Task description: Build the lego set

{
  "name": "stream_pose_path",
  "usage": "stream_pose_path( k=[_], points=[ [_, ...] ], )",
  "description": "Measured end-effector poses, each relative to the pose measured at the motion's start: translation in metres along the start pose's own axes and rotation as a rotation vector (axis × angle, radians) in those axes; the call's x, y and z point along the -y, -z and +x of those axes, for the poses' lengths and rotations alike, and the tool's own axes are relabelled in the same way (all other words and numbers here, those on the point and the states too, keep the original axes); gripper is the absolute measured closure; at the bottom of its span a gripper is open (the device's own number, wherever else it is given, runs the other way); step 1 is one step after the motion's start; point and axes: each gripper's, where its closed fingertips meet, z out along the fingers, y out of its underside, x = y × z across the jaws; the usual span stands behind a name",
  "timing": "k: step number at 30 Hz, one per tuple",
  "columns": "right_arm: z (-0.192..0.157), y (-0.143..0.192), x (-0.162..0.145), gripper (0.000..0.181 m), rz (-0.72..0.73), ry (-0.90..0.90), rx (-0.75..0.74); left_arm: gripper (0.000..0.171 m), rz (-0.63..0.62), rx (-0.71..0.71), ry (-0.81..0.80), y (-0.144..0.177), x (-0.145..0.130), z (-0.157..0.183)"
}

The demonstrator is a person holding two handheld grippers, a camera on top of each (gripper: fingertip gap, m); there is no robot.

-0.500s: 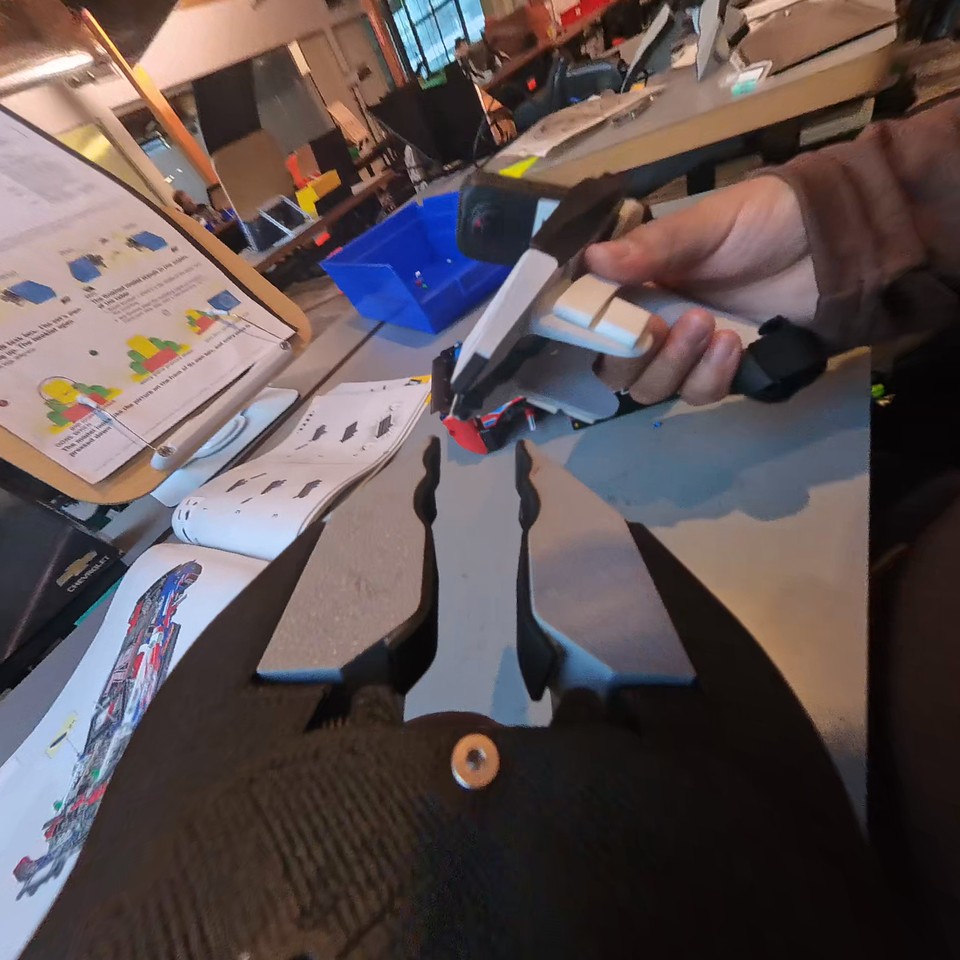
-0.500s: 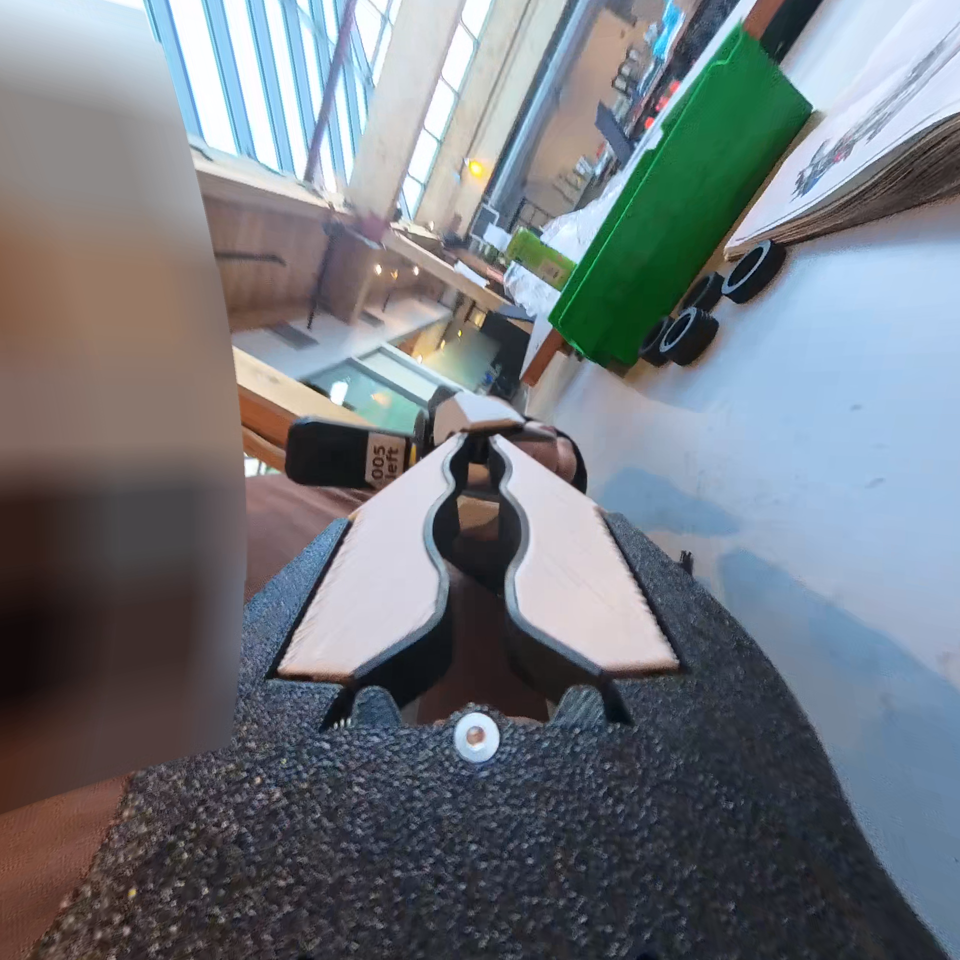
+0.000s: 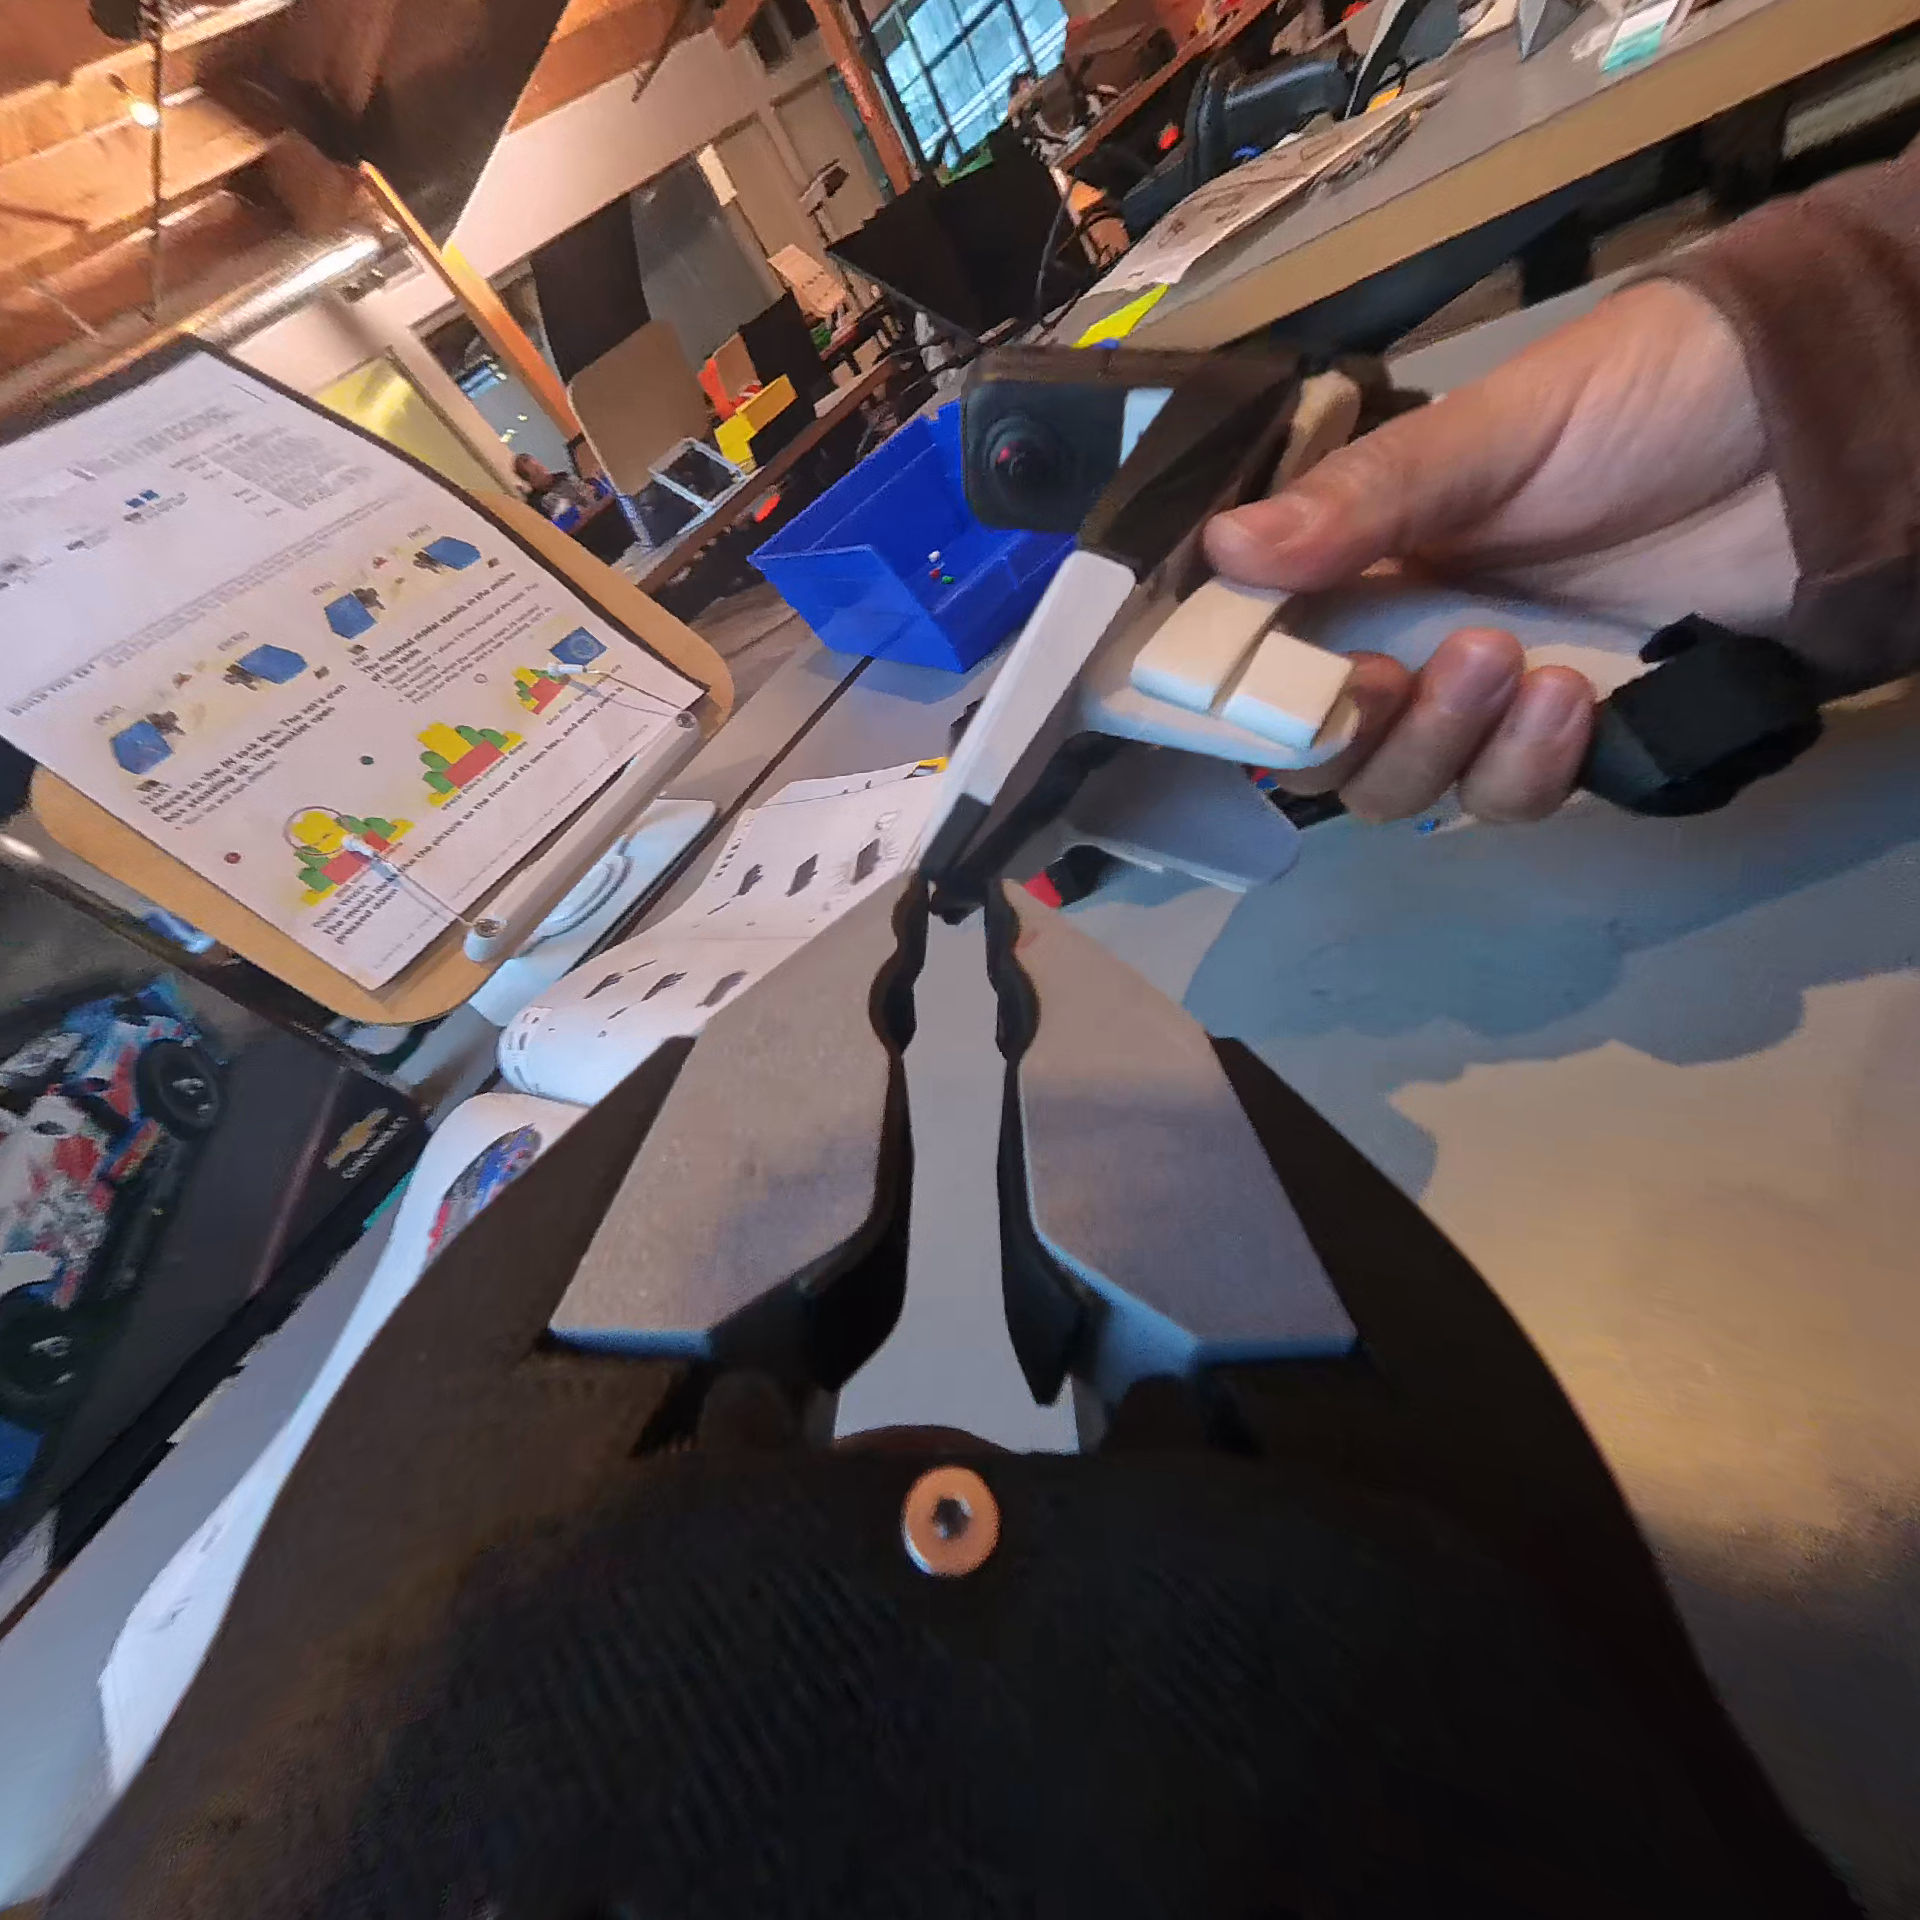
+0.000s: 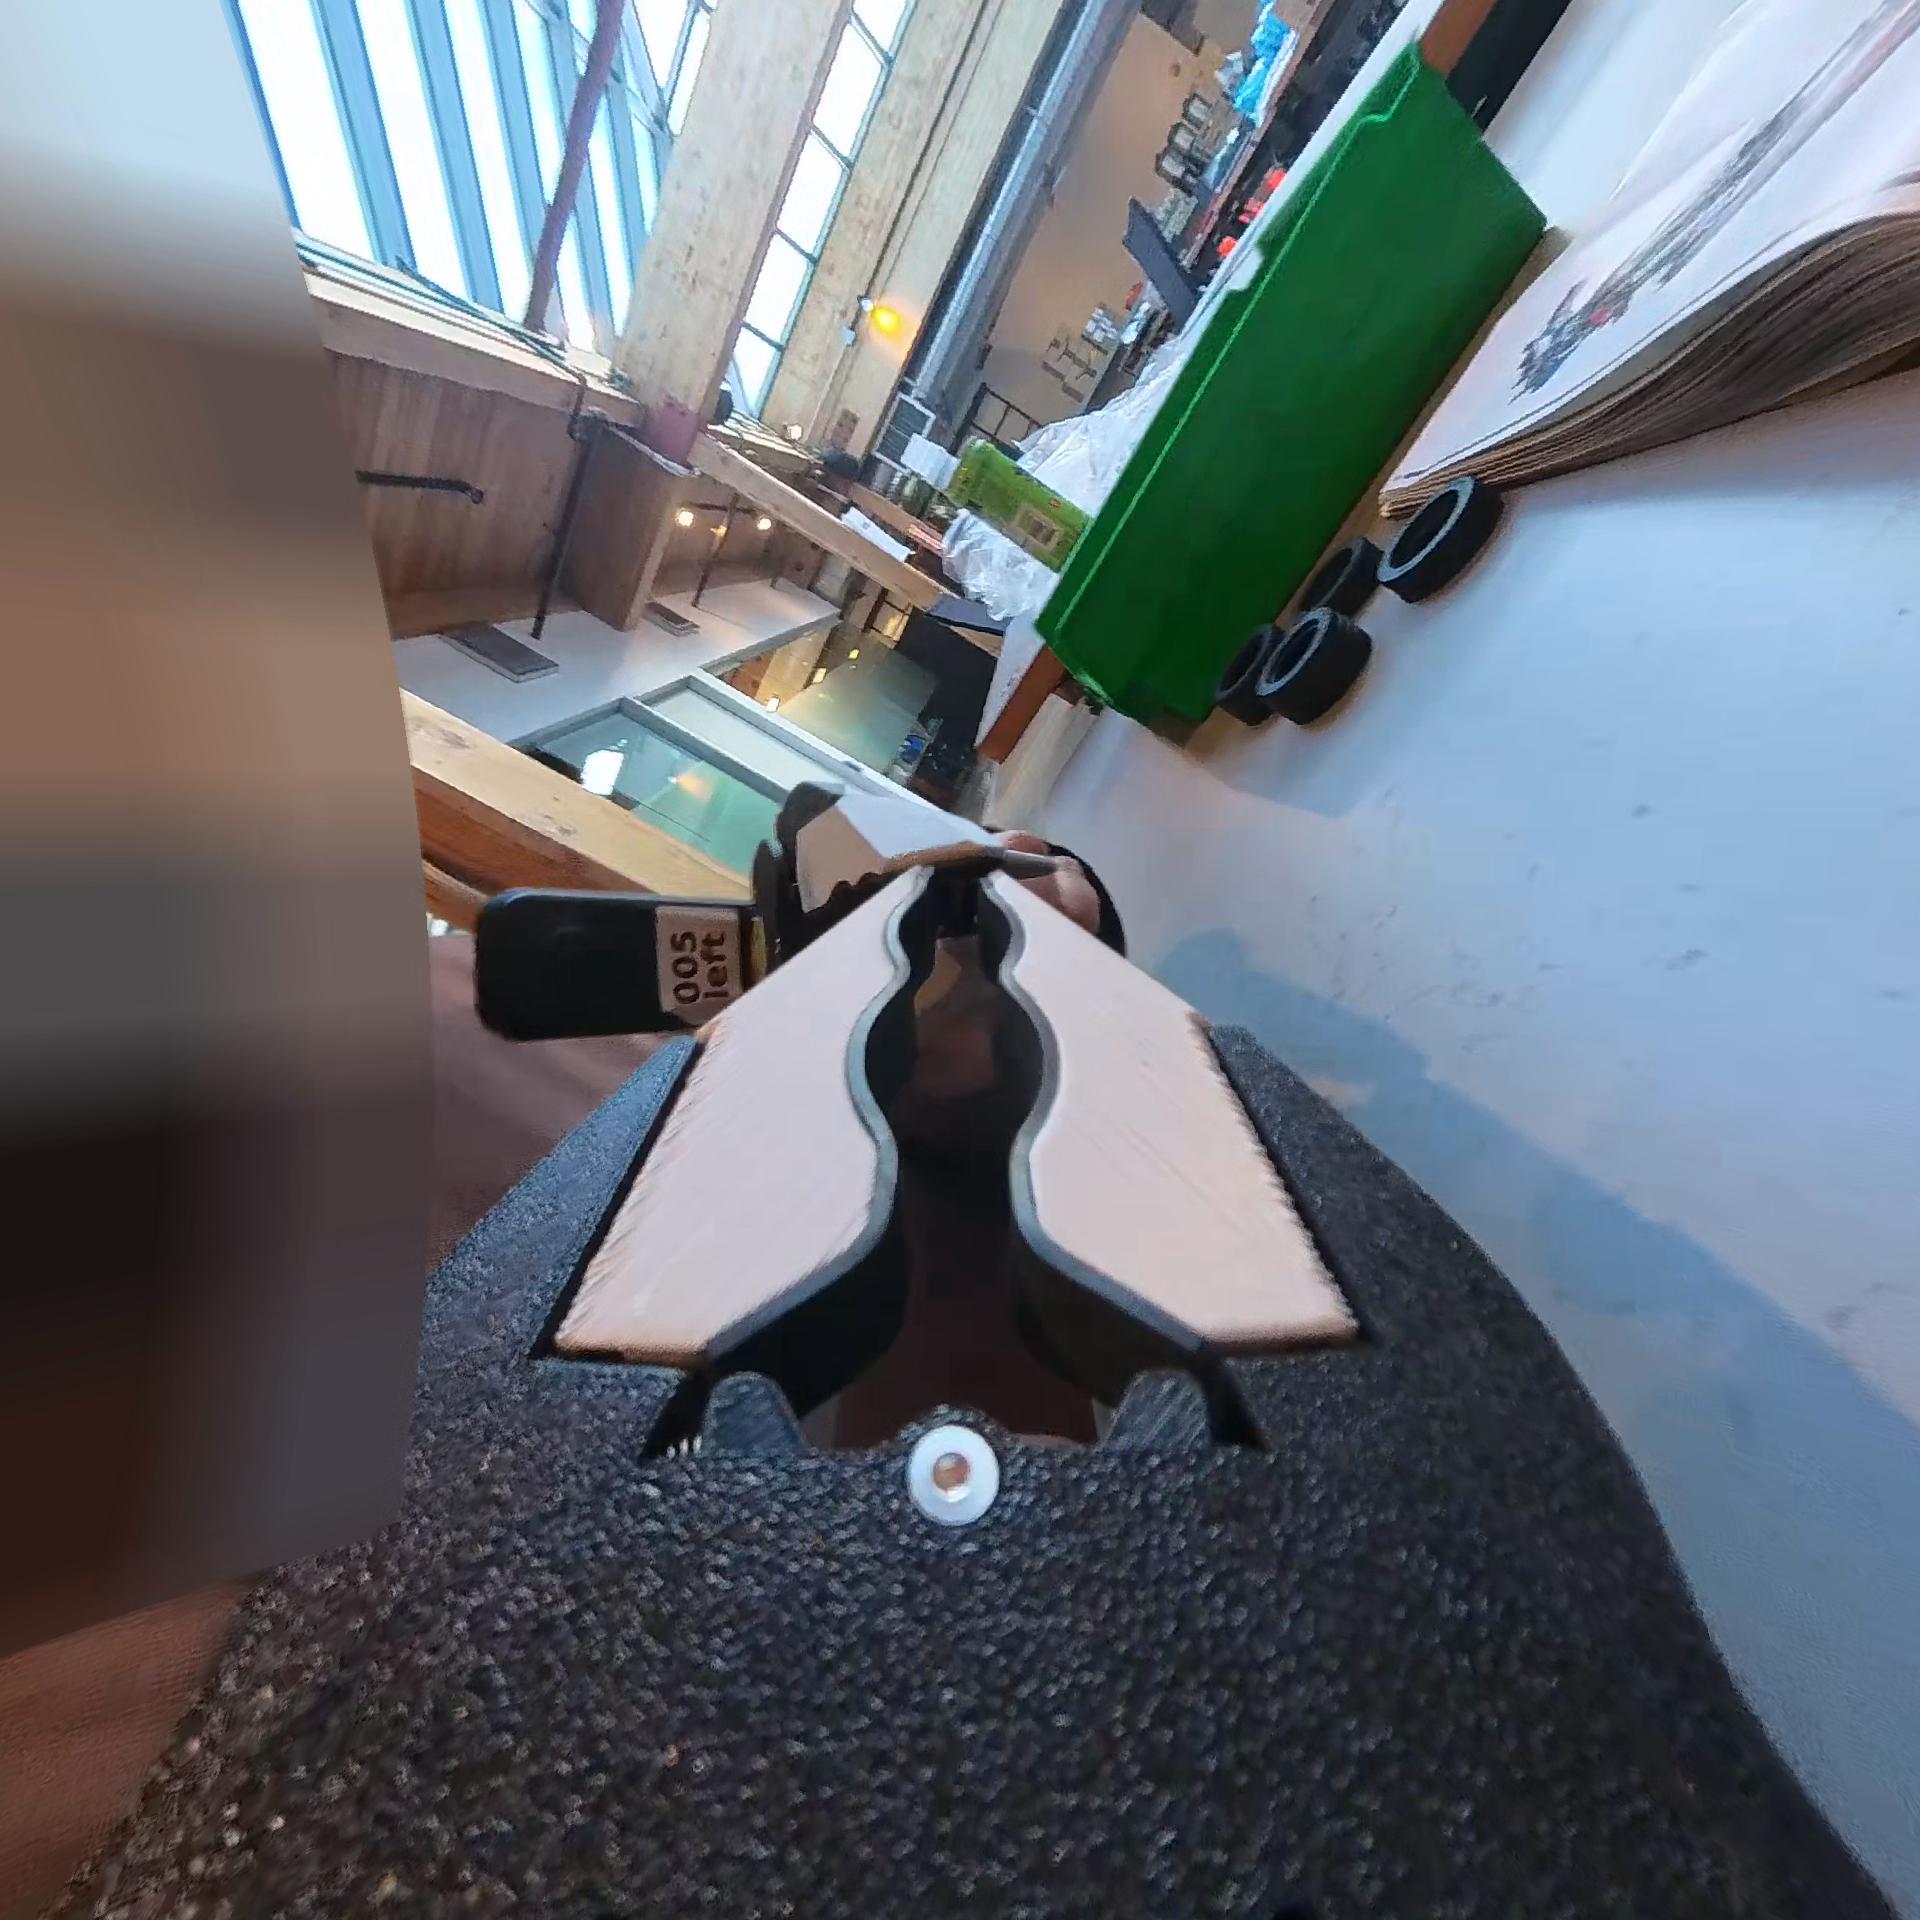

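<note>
My left gripper [image 3: 956,914] points forward low over the grey table [image 3: 1558,1247], its jaws a narrow gap apart. A hand holds my right gripper [image 3: 948,896], which slants down from the upper right. Its dark tips are pressed together and sit right at the left gripper's tips. In the right wrist view my right gripper [image 4: 956,883] is closed at the tips, and anything between them is too small to make out. A red and black lego assembly [image 3: 1049,888] lies on the table just behind, mostly hidden.
A blue bin [image 3: 883,582] stands beyond the grippers. An instruction sheet on a board [image 3: 312,675], an open booklet [image 3: 665,977] and the set's box [image 3: 125,1143] are on the left. A green bin [image 4: 1299,416], black tyres [image 4: 1314,665] and a booklet [image 4: 1714,260] show in the right wrist view. Left and right tips are no more than a few centimetres apart.
The left gripper's jaws have narrowed and it has moved forward, so its tips now meet the right gripper's tips. The right gripper stays closed.
</note>
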Motion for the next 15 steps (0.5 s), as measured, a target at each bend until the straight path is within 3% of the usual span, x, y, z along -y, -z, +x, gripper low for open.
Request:
stream_pose_path(
  k=[8, 15],
  points=[
    [0.026, 0.009, 0.003, 0.167, 0.005, 0.189, -0.259, 0.166, -0.061, 0.047, -0.029, -0.009, -0.019, -0.002],
    [0.028, 0.011, 0.001, 0.167, -0.006, 0.244, -0.273, 0.166, -0.06, 0.06, -0.06, -0.015, -0.02, 0.0]
  ],
)
